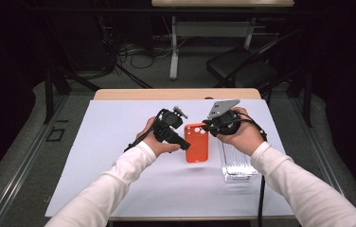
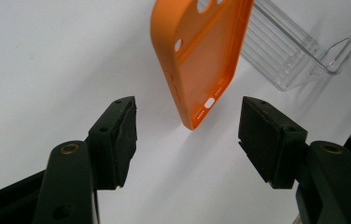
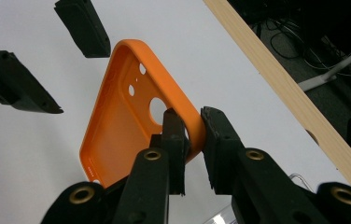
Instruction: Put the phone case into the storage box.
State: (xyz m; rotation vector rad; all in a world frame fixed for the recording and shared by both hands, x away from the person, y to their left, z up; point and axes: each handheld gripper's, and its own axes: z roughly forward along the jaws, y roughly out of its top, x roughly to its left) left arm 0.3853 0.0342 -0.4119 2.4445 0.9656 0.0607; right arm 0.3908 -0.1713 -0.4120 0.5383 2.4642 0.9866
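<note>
Right gripper (image 3: 193, 135) pinches smooth orange phone case (image 3: 117, 126) rim.

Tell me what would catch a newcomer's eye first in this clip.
The bright orange soft-plastic phone case stands out on the white table sheet, mid-table between the person's hands. The right tongs are shut on its rim beside the big camera hole, while the left tongs stand open just short of its bottom edge. A clear ribbed plastic box sits right of the case.
</note>
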